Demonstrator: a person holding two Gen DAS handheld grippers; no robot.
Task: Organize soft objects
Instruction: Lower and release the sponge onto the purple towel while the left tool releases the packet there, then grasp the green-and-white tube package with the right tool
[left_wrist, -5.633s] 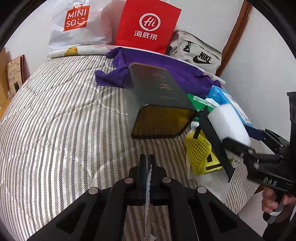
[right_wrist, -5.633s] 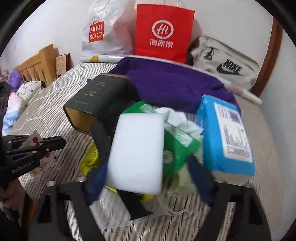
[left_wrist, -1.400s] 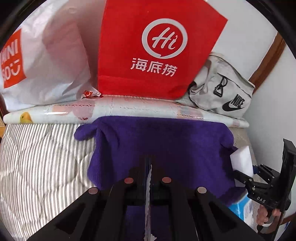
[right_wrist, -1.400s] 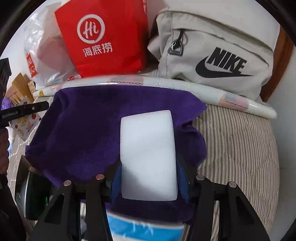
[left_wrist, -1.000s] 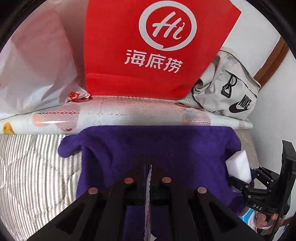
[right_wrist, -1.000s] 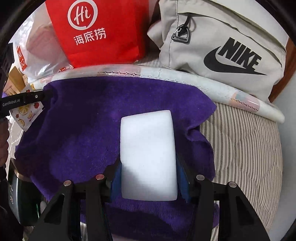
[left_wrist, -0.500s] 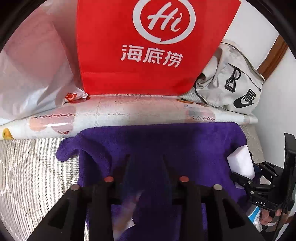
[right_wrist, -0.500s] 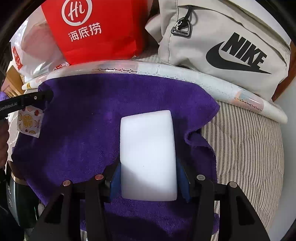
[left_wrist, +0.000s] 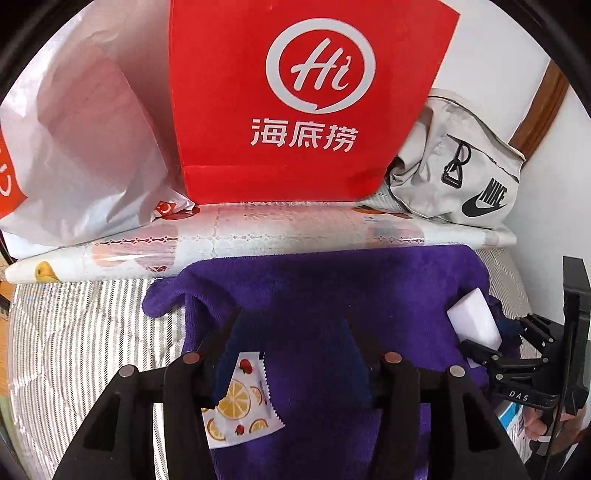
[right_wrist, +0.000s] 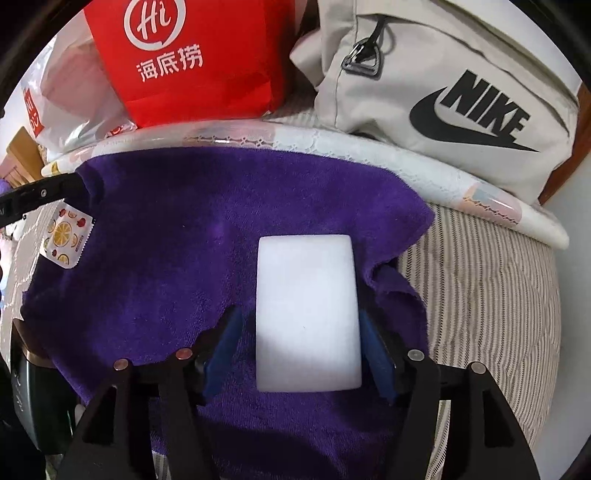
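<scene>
A: Bed (left_wrist: 74, 332) striped; towel (left_wrist: 314, 288) spread purple against the roll (left_wrist: 258, 232) under the red bag (left_wrist: 295, 92).

B: Noted. Sponge (right_wrist: 306, 314) flat on the towel's right part, inside the right gripper (right_wrist: 301, 343); jaws just widened, a gap on the left pad, the right side too close to call. Judged released.

A: Sachet (left_wrist: 240, 402) on the towel's left, under the left gripper (left_wrist: 291, 350); jaws just parted, gripping nothing.

B: Advice: lift both straight up, jaws kept wide, clear of the pile. Avoid dragging terry or nudging either item.
</scene>
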